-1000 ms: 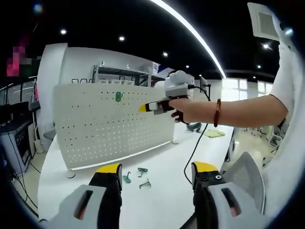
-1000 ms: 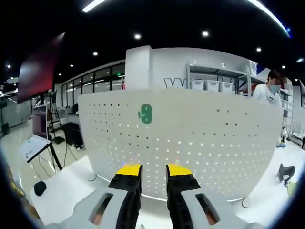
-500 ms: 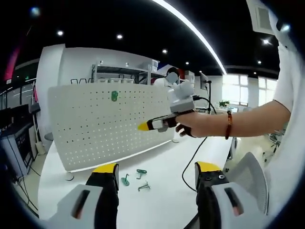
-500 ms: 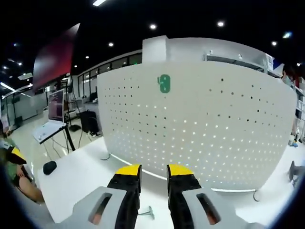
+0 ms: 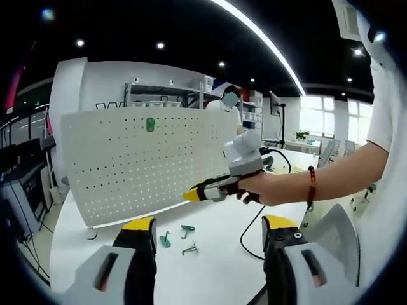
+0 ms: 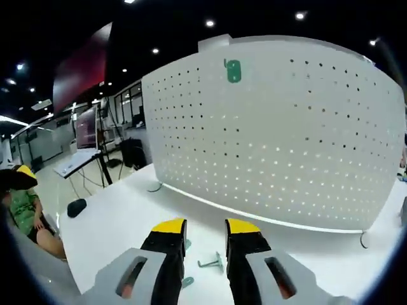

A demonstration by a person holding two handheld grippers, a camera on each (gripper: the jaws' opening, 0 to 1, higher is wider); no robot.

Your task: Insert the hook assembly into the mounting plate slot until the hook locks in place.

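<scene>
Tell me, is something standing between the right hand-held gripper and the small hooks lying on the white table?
Nothing visible does. The right hand-held gripper hangs just above the small metal hook and the green hooks lying on the white table. The white perforated pegboard stands behind them, not between.
</scene>
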